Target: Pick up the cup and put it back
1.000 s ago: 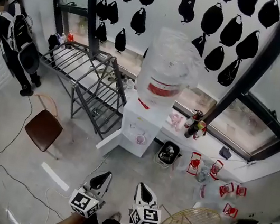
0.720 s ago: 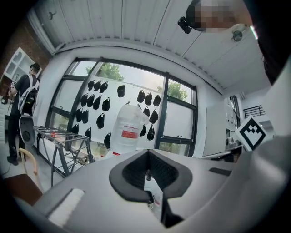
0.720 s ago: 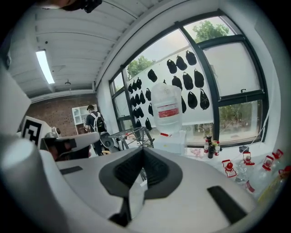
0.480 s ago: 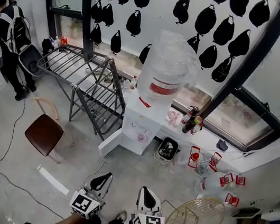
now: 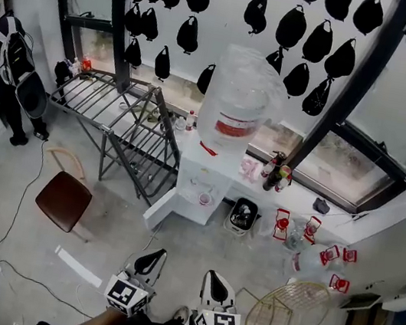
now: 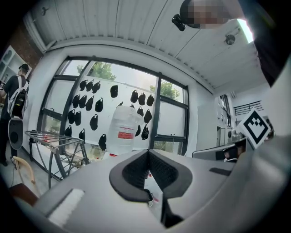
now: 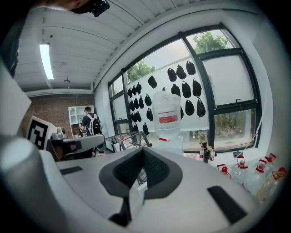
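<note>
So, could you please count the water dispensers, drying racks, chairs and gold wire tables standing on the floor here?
Water dispenser: 1
Drying rack: 1
Chair: 1
Gold wire table: 1
Total: 4

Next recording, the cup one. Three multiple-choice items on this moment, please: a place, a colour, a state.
1. Where is the cup? A. on a chair B. in the water dispenser's front recess C. on a drying rack
2. The water bottle's label is: A. blue B. red C. green
3. The left claw and right claw are: A. both shut, empty B. both wide open C. holding the cup
B: the cup stands in the recess. B: a red band shows on the bottle. A: each claw's jaws meet with nothing between.
</note>
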Demonstrator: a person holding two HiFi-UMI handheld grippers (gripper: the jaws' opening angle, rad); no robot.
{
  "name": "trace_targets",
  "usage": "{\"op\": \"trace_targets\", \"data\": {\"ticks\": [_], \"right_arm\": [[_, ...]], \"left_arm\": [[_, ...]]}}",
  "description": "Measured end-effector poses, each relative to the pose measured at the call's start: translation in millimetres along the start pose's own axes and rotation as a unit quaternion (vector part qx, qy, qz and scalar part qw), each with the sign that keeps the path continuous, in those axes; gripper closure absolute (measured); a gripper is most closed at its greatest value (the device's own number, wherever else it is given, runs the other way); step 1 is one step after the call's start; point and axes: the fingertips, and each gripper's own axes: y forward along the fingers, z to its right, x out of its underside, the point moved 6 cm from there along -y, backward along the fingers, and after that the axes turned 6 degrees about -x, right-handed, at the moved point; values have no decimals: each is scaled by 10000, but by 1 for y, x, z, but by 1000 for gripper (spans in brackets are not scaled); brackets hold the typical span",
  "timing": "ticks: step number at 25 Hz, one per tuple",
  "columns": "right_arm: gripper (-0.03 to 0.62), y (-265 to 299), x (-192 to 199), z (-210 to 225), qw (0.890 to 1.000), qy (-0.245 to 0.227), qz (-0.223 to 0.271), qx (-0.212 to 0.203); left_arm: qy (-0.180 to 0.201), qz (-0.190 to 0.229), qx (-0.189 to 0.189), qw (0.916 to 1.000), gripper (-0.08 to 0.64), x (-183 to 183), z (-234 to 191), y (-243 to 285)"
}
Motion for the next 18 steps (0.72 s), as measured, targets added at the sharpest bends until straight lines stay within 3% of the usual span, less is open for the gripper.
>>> {"op": "trace_targets", "data": {"ticks": [18], "right_arm": [[598, -3, 2, -13, 10000, -35, 4, -2]], "left_arm": [[-8, -14, -35, 10000, 554, -4, -5, -9]]}}
